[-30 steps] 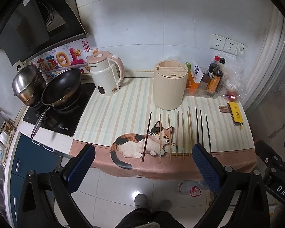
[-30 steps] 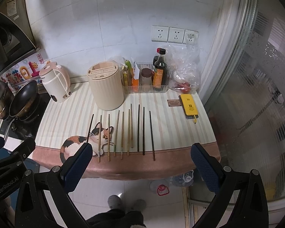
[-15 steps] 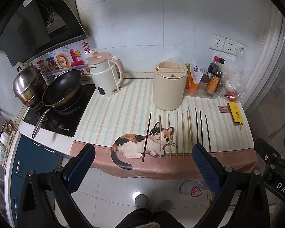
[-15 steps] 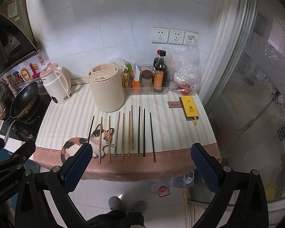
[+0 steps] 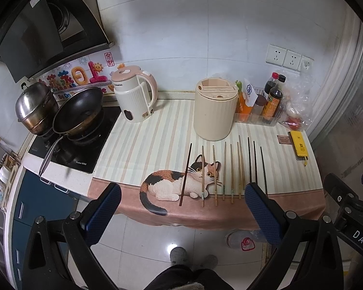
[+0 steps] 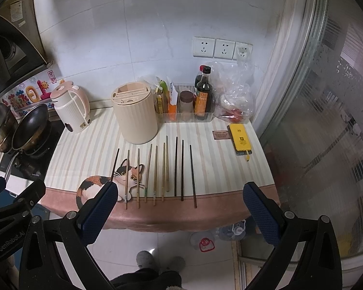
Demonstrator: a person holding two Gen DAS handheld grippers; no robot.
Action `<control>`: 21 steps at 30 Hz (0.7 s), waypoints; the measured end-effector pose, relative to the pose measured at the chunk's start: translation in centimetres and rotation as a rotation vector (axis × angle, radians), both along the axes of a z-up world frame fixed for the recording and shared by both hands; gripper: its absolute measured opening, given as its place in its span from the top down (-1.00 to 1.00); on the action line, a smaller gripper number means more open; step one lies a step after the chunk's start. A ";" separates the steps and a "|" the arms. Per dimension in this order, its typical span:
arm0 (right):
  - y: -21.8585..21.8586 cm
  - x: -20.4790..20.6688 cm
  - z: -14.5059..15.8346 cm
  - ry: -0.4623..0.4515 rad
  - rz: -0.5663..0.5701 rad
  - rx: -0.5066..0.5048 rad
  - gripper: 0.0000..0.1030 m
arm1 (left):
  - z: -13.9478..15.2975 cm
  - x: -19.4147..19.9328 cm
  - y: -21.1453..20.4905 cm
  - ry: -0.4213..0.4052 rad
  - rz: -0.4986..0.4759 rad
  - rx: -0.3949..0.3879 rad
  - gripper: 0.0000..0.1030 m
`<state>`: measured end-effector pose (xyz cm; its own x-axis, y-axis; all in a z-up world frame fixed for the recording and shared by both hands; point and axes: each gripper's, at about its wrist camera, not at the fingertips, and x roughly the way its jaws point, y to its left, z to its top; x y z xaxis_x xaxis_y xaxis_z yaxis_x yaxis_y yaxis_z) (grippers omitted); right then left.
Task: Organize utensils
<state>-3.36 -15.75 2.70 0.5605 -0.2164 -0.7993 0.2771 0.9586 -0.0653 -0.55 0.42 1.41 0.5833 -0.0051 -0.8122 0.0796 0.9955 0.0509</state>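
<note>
We've got both claws hanging out over the floor short of the counter edge, the left gripper (image 5: 182,209) and the right gripper (image 6: 179,207) each spread wide with nothing between the blue pads and nothing touched. Just ahead of them the chopsticks (image 6: 155,172) lie side by side on the striped cat mat (image 6: 84,145), long axes running straight away from us, near ends close to the mat's pink edge and far ends aimed at the wall. Beyond those tips stands the cream utensil holder (image 5: 215,111), upright, with the pink kettle (image 5: 135,94) off to its left.
</note>
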 end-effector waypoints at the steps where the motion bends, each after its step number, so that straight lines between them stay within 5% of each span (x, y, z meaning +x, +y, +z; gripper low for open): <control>1: 0.0 0.0 0.0 0.000 0.001 -0.001 -1.00 | 0.0 0.0 -0.1 0.000 0.001 0.000 -1.00; 21: 0.3 -0.2 0.0 -0.005 0.004 -0.005 -1.00 | 0.1 0.1 -0.4 -0.002 0.001 -0.008 -1.00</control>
<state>-3.58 -15.48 2.72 0.5654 -0.2182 -0.7954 0.2733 0.9595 -0.0690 -0.49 0.01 1.54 0.5852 -0.0113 -0.8108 0.0785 0.9960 0.0429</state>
